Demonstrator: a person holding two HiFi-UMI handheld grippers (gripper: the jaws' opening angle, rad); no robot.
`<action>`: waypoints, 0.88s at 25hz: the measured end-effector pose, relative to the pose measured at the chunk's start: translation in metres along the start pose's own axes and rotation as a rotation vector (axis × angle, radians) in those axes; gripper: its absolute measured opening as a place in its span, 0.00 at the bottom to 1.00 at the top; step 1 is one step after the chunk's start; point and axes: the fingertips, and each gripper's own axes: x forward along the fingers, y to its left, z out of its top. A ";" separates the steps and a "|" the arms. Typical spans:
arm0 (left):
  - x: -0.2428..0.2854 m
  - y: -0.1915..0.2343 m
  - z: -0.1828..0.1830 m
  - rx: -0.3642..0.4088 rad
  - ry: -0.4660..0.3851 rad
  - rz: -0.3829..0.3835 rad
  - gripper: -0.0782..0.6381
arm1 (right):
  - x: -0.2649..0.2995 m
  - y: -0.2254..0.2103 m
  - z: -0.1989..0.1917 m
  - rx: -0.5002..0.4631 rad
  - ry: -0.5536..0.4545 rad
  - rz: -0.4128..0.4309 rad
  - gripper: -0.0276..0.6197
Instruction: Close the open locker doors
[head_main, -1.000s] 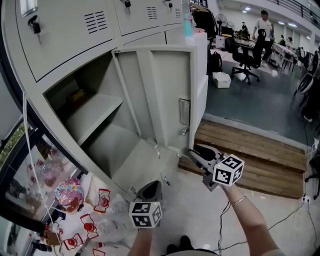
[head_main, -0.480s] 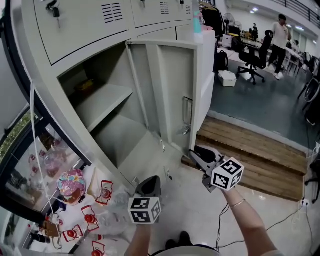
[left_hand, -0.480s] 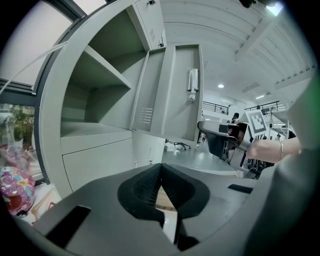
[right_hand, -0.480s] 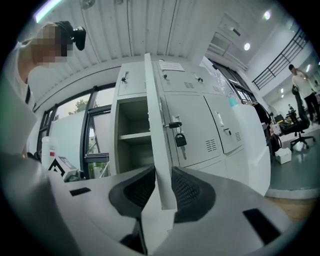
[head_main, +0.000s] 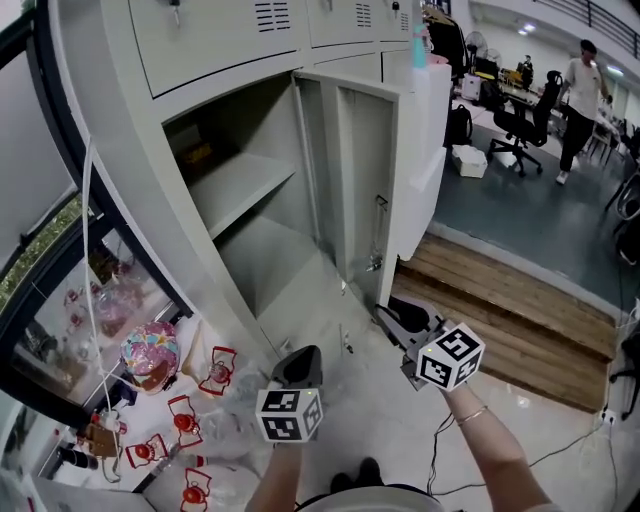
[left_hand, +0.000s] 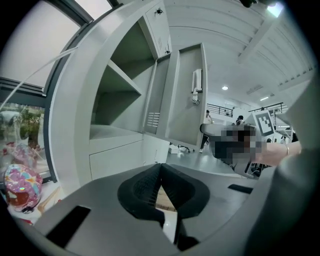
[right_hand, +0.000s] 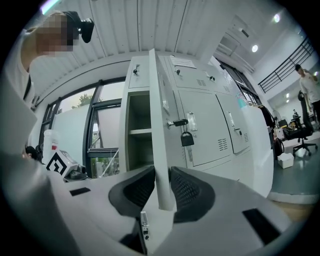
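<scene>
The open locker door (head_main: 365, 170) stands out from its empty shelved compartment (head_main: 240, 190). My right gripper (head_main: 385, 312) is low at the door's free edge. In the right gripper view the door's edge (right_hand: 156, 125) runs up between the pads of the right gripper (right_hand: 161, 172), which have just been closing and now press on it. A latch with a padlock (right_hand: 187, 138) sits on the door's outer face. My left gripper (head_main: 300, 358) hovers lower left of the door, shut and holding nothing. Seen from the left gripper (left_hand: 160, 167), the door (left_hand: 187, 100) is ahead.
Closed lockers (head_main: 220, 30) fill the row above. Bright decorations (head_main: 150, 355) and red lanterns (head_main: 185, 415) lie on the floor at left. A wooden step (head_main: 500, 300) runs to the right. Cables (head_main: 440, 440) trail by my right arm. A person (head_main: 580, 80) and office chairs (head_main: 520, 110) are far off.
The locker and door have shifted right and the door looks narrower. The right gripper has stayed at the door's lower edge. The left gripper has drifted slightly alongside it.
</scene>
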 end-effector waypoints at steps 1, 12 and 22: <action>-0.004 0.003 0.000 -0.002 -0.003 0.005 0.14 | 0.002 0.006 -0.001 -0.002 0.002 0.008 0.19; -0.046 0.044 -0.001 -0.023 -0.021 0.094 0.14 | 0.036 0.062 -0.006 -0.045 0.020 0.079 0.22; -0.081 0.083 -0.004 -0.055 -0.038 0.192 0.14 | 0.081 0.105 -0.013 -0.052 0.031 0.162 0.21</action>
